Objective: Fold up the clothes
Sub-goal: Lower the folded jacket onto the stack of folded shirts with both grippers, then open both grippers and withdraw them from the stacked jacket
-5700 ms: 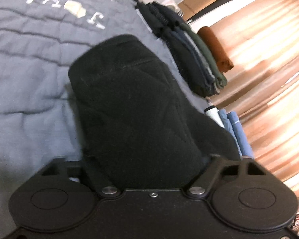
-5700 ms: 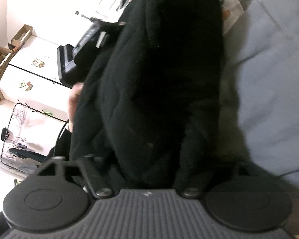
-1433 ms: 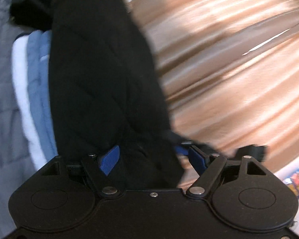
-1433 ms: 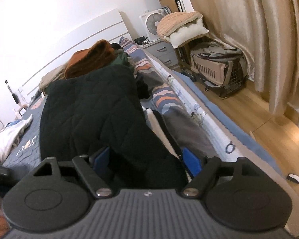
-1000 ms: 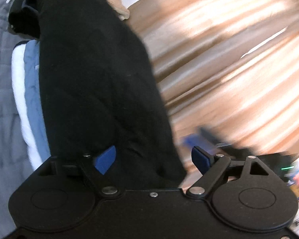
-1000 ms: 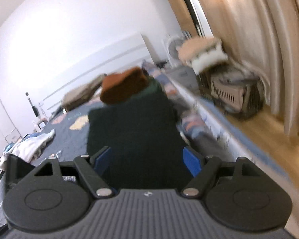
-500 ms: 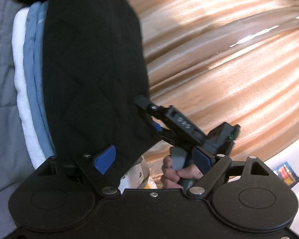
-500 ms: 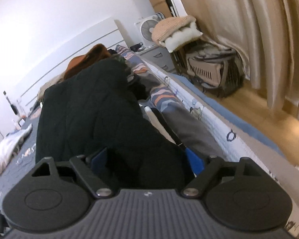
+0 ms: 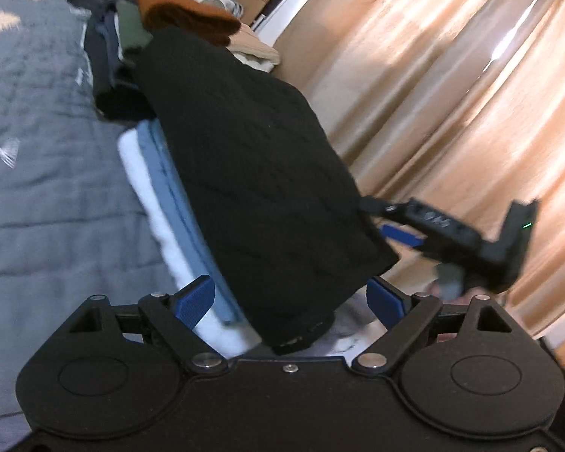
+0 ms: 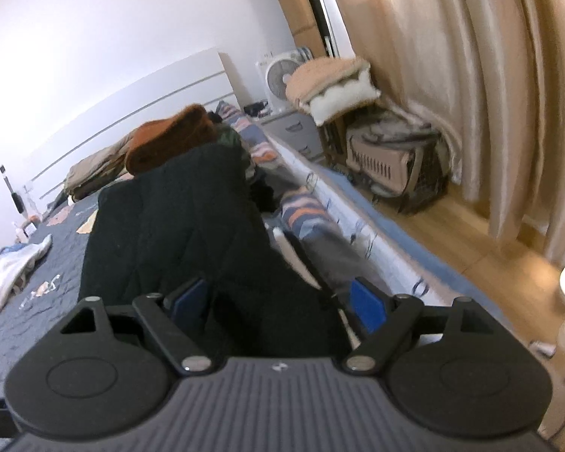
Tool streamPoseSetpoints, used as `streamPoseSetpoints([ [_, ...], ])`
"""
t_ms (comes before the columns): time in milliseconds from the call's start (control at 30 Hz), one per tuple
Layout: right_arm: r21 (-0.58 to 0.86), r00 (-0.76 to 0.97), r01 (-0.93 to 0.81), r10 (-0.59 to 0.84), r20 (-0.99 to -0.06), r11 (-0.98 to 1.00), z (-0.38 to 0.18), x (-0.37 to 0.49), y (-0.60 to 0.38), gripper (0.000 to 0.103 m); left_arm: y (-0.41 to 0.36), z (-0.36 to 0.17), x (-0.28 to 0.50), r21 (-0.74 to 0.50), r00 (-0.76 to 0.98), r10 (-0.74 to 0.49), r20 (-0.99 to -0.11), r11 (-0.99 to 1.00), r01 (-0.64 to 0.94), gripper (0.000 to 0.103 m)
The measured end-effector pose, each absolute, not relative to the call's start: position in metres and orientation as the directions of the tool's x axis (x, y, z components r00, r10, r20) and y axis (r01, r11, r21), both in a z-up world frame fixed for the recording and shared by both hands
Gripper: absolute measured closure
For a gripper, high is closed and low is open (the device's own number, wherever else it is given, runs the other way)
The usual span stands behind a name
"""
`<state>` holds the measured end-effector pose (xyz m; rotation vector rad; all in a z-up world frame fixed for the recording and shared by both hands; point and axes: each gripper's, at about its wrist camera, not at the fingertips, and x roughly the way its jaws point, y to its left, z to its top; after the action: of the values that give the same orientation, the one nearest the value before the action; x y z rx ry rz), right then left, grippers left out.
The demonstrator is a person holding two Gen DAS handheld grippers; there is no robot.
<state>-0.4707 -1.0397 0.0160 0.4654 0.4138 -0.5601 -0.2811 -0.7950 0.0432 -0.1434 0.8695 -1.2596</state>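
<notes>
Both grippers stand open: left gripper (image 9: 288,295) and right gripper (image 10: 278,299) straddle the folded black garment (image 9: 252,173), long axis running toward upper frame.

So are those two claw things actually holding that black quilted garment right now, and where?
Nothing is held. Both the left gripper and right gripper stand open, blue fingers apart; the folded black garment rests on the stack of folded clothes.

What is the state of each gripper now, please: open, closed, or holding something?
Left gripper: jaws open, holding nothing; the black quilted garment lies between them on the folded pile.
Right gripper: jaws open, holding nothing; the same garment lies between them.
</notes>
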Motion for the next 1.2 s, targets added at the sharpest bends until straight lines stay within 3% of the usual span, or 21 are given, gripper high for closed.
streamPoseSetpoints([
  [333, 0.311, 0.832, 0.501, -0.351, -0.429, 0.807, 0.067, -0.485, -0.998, 0.02, -0.766, 0.072, -0.297, -0.434, 0.133, -0.859, -0.494, 0.376, 0.819, 0.01],
  [533, 0.307, 0.808, 0.515, -0.335, -0.484, 0.801, 0.073, -0.49, -0.965, 0.018, -0.758, 0.086, -0.299, -0.344, 0.219, -0.827, -0.517, 0.435, 0.832, 0.0],
  [800, 0.297, 0.748, 0.566, -0.328, -0.577, 0.769, 0.073, -0.492, -0.944, 0.017, -0.767, 0.093, -0.301, -0.249, 0.203, -0.753, -0.626, 0.44, 0.863, 0.0],
  [1200, 0.2, 0.678, 0.579, -0.33, -0.657, 0.79, 0.091, -0.492, -0.903, 0.016, -0.764, 0.125, -0.327, -0.054, 0.32, -0.691, -0.648, 0.461, 0.886, 0.0],
])
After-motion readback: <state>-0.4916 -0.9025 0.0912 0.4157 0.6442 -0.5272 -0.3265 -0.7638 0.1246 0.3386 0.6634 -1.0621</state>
